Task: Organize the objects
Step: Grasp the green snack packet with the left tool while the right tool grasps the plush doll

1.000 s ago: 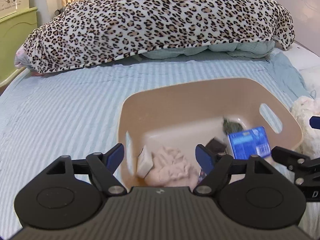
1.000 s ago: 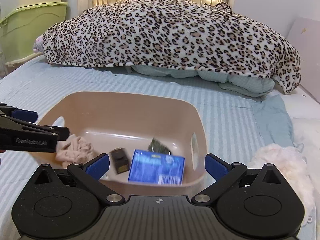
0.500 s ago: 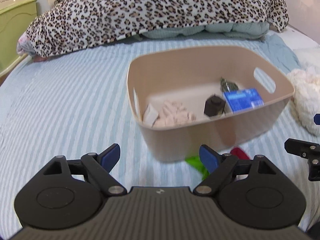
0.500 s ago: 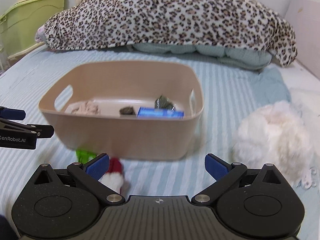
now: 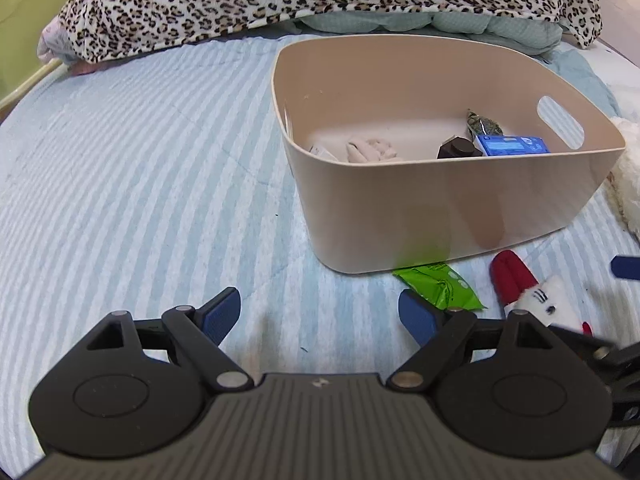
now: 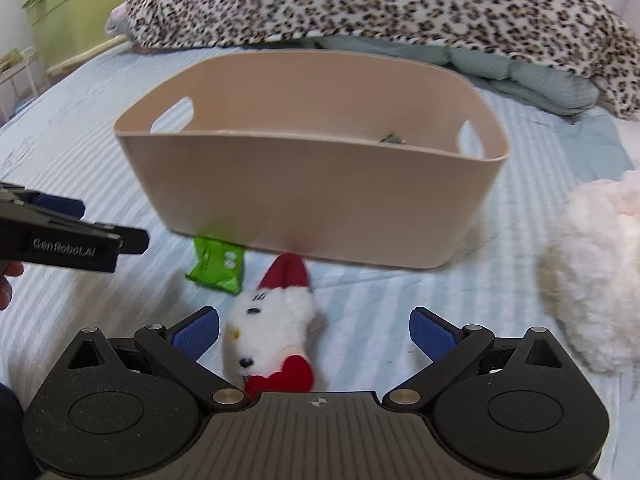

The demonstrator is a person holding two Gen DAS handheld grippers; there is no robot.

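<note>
Plush toy sits between my spread right tool fingers, just ahead of it on the bed; looks soft and light, so I'd pinch its white middle.

My left gripper and right gripper, lower centre of each frame: jaws spread wide, nothing held.
</note>
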